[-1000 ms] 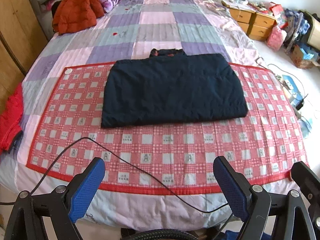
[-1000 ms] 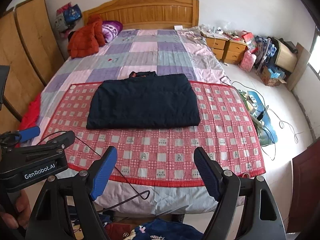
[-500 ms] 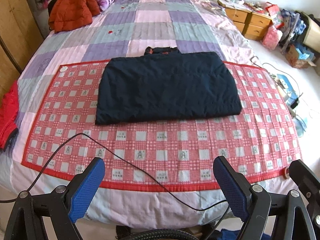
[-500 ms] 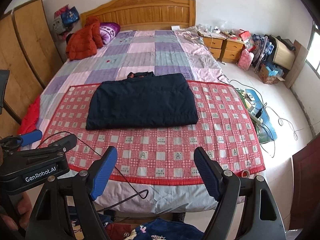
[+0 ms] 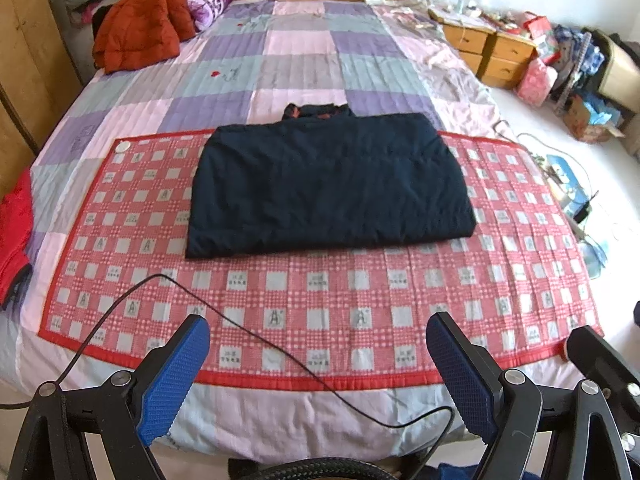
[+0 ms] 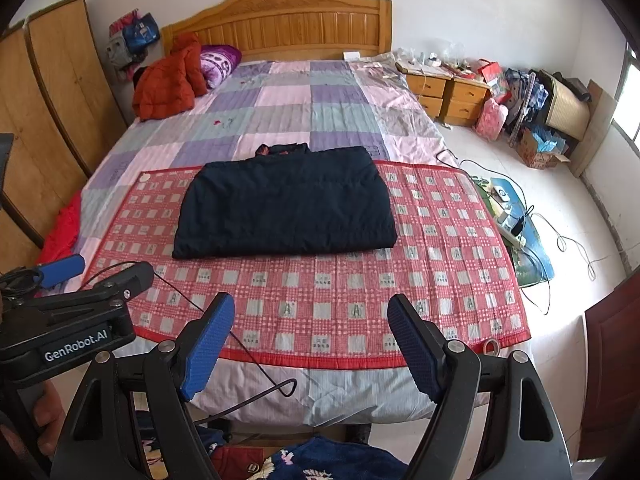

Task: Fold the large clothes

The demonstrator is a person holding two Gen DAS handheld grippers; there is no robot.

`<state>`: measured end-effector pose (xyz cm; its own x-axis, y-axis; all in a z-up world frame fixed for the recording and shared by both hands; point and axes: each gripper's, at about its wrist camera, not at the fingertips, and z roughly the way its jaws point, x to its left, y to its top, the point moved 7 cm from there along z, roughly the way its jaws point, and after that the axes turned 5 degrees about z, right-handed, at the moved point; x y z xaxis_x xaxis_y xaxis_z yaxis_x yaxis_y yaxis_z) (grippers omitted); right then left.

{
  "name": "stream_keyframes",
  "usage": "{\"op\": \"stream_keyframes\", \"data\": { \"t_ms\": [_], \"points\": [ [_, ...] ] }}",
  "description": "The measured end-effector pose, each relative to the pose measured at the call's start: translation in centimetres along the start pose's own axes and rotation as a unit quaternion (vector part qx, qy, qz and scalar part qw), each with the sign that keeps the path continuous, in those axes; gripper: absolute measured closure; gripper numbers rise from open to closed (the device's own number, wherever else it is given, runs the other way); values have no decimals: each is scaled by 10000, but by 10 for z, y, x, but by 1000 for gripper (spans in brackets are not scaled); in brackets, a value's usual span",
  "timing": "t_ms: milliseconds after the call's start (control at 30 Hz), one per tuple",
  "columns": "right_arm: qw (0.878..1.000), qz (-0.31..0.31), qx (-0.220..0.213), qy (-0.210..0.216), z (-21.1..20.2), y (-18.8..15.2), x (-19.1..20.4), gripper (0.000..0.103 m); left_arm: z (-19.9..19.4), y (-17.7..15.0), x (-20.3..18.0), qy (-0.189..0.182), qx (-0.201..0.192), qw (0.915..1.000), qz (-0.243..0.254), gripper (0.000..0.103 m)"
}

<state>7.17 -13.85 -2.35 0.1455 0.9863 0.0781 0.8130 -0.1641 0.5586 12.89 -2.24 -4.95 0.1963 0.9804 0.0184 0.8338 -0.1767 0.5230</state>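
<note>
A dark navy jacket (image 5: 328, 182) (image 6: 284, 204) lies folded into a flat rectangle on the red checked mat (image 5: 320, 292) (image 6: 320, 292), its collar toward the headboard. My left gripper (image 5: 318, 336) hovers over the bed's near edge, well short of the jacket, open and with nothing between its blue pads (image 5: 176, 380). My right gripper (image 6: 310, 314) hangs beside it, also open and holding nothing. The left gripper's body (image 6: 76, 308) shows at the left of the right wrist view.
A thin black cable (image 5: 240, 332) loops across the mat's near part. An orange-red jacket (image 5: 140, 32) lies at the far left by the headboard (image 6: 280, 24). Red cloth (image 5: 14, 232) hangs off the left side. Wardrobe (image 6: 44, 120) left, nightstands (image 6: 448, 92) and floor clutter right.
In the left wrist view the bed has slid slightly and the jacket sits a little lower and nearer. Both grippers stay open, and the jacket has not moved on the mat.
</note>
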Motion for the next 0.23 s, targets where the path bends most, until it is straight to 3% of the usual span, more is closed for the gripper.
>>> {"op": "stream_keyframes", "data": {
  "t_ms": [233],
  "points": [
    [10000,6,9,5,-1,-1,-2,21,2,1,-3,-95,27,9999,101,12]
  ]
}}
